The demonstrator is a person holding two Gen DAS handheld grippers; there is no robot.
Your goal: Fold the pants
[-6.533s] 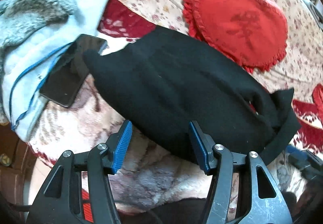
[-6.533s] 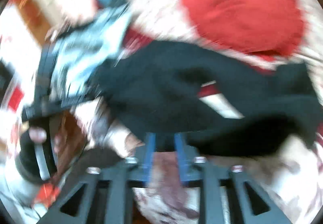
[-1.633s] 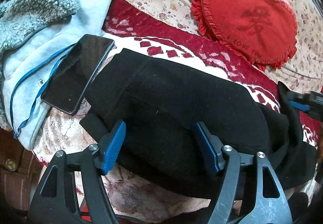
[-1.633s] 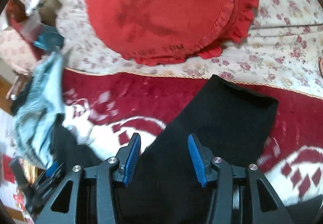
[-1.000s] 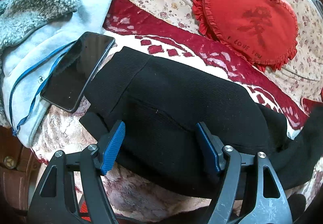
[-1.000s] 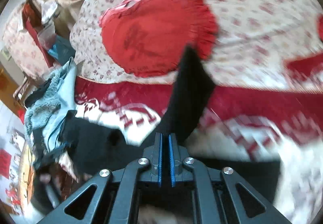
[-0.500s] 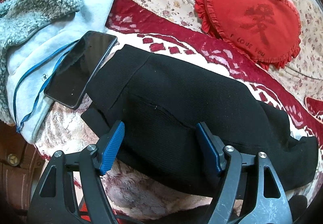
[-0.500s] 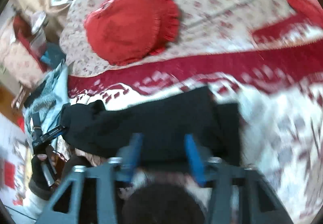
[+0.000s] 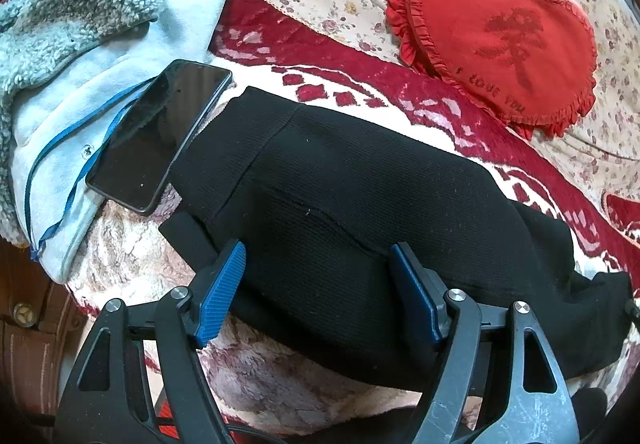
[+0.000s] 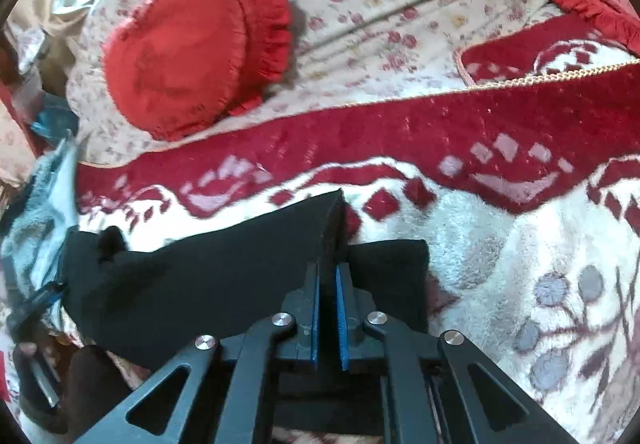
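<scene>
The black pants [image 9: 360,196] lie stretched across a red and white fleece blanket [image 9: 352,72], waistband at the left by a phone. My left gripper [image 9: 316,284] is open, its blue pads either side of the near edge of the pants, holding nothing. In the right wrist view the pants [image 10: 208,276] run left from my right gripper [image 10: 328,284], which is shut on a raised fold of the black fabric at the leg end. A second layer of pants [image 10: 392,276] lies flat to the right of the jaws.
A black phone [image 9: 160,132] rests on a light blue fleece jacket [image 9: 80,44] at the left, touching the waistband. A red heart cushion [image 9: 504,24] lies on the floral bedspread [image 10: 400,4] beyond. A second red cushion [image 10: 592,0] shows at far right.
My right gripper opened on the leg end, then shut again on a fold of it lower down on the blanket. The leg end has settled flat. My left gripper has stayed open.
</scene>
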